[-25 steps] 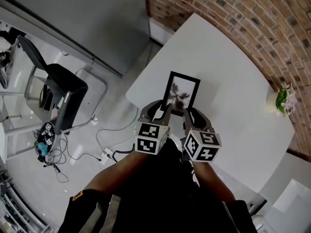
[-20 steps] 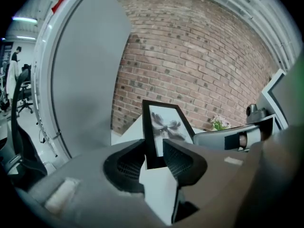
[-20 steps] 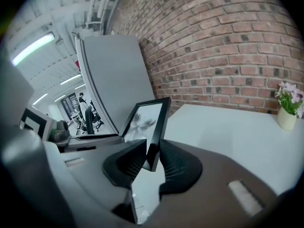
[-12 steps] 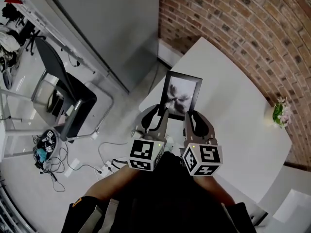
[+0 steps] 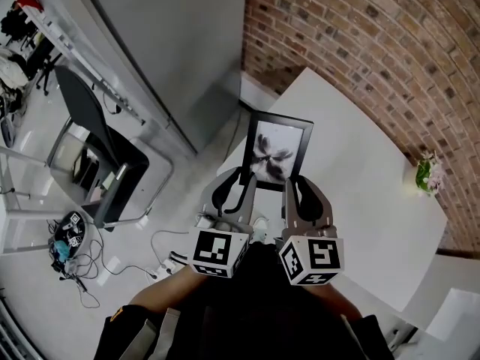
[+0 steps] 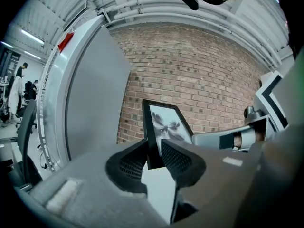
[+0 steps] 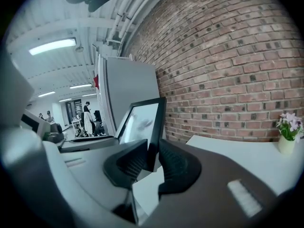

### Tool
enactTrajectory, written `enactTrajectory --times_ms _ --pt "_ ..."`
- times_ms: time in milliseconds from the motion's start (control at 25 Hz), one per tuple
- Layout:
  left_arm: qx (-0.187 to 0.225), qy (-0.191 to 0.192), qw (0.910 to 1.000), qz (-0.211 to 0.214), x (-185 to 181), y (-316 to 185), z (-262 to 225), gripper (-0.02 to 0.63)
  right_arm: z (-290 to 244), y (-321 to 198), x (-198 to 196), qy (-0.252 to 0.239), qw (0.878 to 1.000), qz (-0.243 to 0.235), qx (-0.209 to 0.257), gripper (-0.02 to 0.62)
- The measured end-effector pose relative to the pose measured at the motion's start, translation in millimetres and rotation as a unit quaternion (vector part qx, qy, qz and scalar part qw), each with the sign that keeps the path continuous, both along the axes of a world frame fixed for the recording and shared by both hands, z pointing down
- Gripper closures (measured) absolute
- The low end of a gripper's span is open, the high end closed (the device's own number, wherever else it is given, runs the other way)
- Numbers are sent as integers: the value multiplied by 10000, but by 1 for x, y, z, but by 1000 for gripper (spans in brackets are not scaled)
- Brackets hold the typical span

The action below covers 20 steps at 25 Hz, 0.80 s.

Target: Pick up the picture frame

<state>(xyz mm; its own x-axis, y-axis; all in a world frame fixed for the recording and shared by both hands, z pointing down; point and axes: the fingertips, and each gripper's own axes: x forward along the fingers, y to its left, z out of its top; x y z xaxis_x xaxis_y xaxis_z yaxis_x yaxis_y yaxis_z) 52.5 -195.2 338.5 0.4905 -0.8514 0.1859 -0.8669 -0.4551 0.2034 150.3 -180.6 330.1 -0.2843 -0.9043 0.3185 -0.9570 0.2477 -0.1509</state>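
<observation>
The picture frame (image 5: 274,150), black-edged with a grey flower print, hangs in the air above the near-left corner of the white table (image 5: 360,178). My left gripper (image 5: 241,182) grips its lower left edge and my right gripper (image 5: 295,184) its lower right edge. The left gripper view shows the frame (image 6: 164,125) standing upright, its dark edge pinched between the left gripper's (image 6: 153,156) ribbed pads. The right gripper view shows the frame's (image 7: 142,122) right edge clamped by the right gripper (image 7: 153,158). Both pairs of jaws are closing on the frame.
A brick wall (image 5: 375,36) runs behind the table. A small pot of flowers (image 5: 426,172) stands at the table's far right edge. Left of the table are a grey panel (image 5: 172,51), a black chair (image 5: 97,156) and cables on the floor (image 5: 67,235).
Both grippers have risen together with the picture frame between them. The frame has come up off the table and tipped more upright.
</observation>
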Motion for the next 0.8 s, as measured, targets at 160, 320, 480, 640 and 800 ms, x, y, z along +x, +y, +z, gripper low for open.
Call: enactTrajectory --times_ms 160,320,480,640,800 --pt "-22 36 10000 36 -2 4 1 520 -1 3 -1 35 10000 54 40 525" --pt "-14 66 10000 57 -3 7 1 522 -1 7 -3 46 9999 87 36 525" --pt "52 51 10000 68 -2 9 -1 522 -1 9 -1 47 9999 119 57 525" --pt "24 51 10000 62 -1 11 -1 522 -1 11 0 47 9999 123 60 525" --pt "54 24 10000 44 0 12 -2 522 -1 13 1 47 9999 113 50 525"
